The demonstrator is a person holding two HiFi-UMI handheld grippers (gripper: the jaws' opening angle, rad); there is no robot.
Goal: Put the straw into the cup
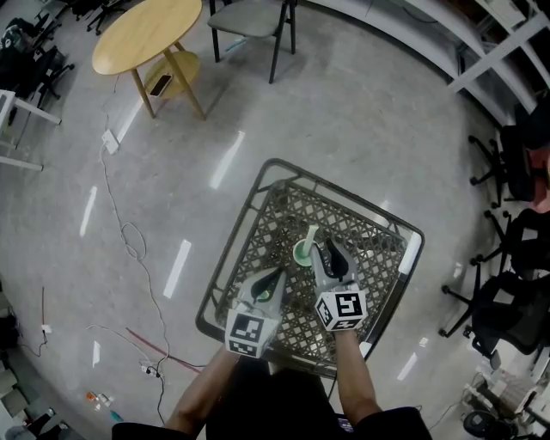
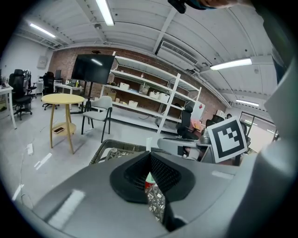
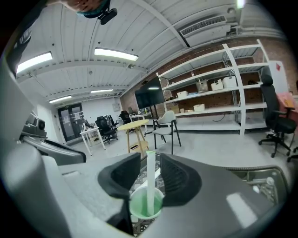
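Pale-green plastic straw (image 3: pixel 150 181) stands in green plastic cup (image 3: pixel 138 208): judged light, bendy, best pinched mid-shaft; right tool (image 3: pixel 149 159) released astride it, left tool (image 2: pixel 149 157) clenched empty.

Cup (image 1: pixel 303 253) sits on the counter (image 1: pixel 284 206), roughly mid-top, with the straw (image 1: pixel 310 235) standing in it. Right claw (image 1: pixel 332 251) is just on the near side of the cup, and the straw rises between its jaws, touching neither. Left claw (image 1: pixel 275 277) hangs over the counter further left, closer to the person. The round table (image 1: pixel 146 34) is way behind on the left, with a chair (image 1: pixel 249 17) to its right.
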